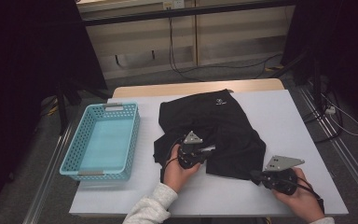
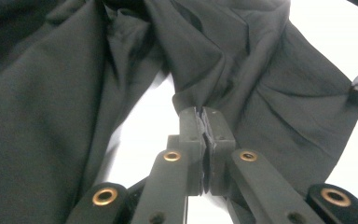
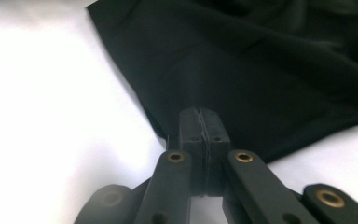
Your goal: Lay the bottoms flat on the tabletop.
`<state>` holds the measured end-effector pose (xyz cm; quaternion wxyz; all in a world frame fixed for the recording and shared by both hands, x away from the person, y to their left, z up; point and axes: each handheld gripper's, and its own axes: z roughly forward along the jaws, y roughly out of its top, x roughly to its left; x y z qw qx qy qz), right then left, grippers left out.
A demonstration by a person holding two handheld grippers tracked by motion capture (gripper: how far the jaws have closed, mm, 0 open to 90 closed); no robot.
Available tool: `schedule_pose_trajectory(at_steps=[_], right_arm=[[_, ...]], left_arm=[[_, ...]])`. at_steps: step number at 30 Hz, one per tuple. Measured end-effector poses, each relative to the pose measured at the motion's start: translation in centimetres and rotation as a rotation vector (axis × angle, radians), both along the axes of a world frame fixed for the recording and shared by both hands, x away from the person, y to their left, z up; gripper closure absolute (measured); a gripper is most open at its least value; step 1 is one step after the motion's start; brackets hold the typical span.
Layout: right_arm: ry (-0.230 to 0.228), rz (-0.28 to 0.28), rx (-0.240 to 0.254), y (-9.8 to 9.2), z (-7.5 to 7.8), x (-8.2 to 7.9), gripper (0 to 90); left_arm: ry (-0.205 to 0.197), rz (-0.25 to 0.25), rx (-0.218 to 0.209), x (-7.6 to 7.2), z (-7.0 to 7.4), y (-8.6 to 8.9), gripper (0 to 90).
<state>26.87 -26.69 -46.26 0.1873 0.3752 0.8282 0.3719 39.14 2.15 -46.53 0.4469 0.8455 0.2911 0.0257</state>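
We have the left gripper (image 2: pixel 204 112) clenched on a fold of the black garment (image 1: pixel 214 126) mid-table; right gripper (image 3: pixel 200 112) pinches its hem by the near edge.

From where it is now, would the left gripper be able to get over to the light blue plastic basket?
Probably yes. The left gripper is shut on the black cloth garment, so it would drag that along or must let go first. The light blue perforated plastic basket sits to its left, with bare white tabletop between them.
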Motion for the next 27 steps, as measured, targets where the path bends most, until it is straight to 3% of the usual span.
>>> schedule_pose_trajectory(at_steps=[3, 5, 11, 14, 19, 25, 27], right_arm=[[-0.009, -0.041, 0.048, -0.7, 0.2, 0.2, 90.0], [0.001, -0.052, 0.082, -0.9, 0.3, 0.5, 90.0], [0.016, -0.029, 0.049, -0.4, 0.0, 0.5, 90.0], [0.018, -0.031, 0.04, -0.4, -0.2, 0.5, 90.0], [0.02, -0.038, 0.032, -0.4, -0.3, 0.6, 90.0], [0.009, -0.045, 0.027, -0.4, -0.4, 0.6, 89.9], [-0.005, -0.065, 0.03, -0.5, -0.4, 0.7, 89.4]], left_arm=[[0.003, 0.002, -0.006, 0.1, -0.1, 0.0, 87.2], [0.001, 0.005, 0.008, 0.1, -0.1, 0.1, 82.2], [0.013, -0.007, 0.027, -0.8, 0.4, 0.4, 61.6], [0.042, -0.01, 0.045, -1.3, 0.5, 0.6, 59.9], [0.046, -0.027, 0.07, -2.2, 0.2, 0.1, 63.0], [0.086, -0.036, 0.065, -2.2, 0.1, 0.1, 85.8], [0.057, -0.04, 0.08, -2.3, 0.1, -0.2, 87.9]])
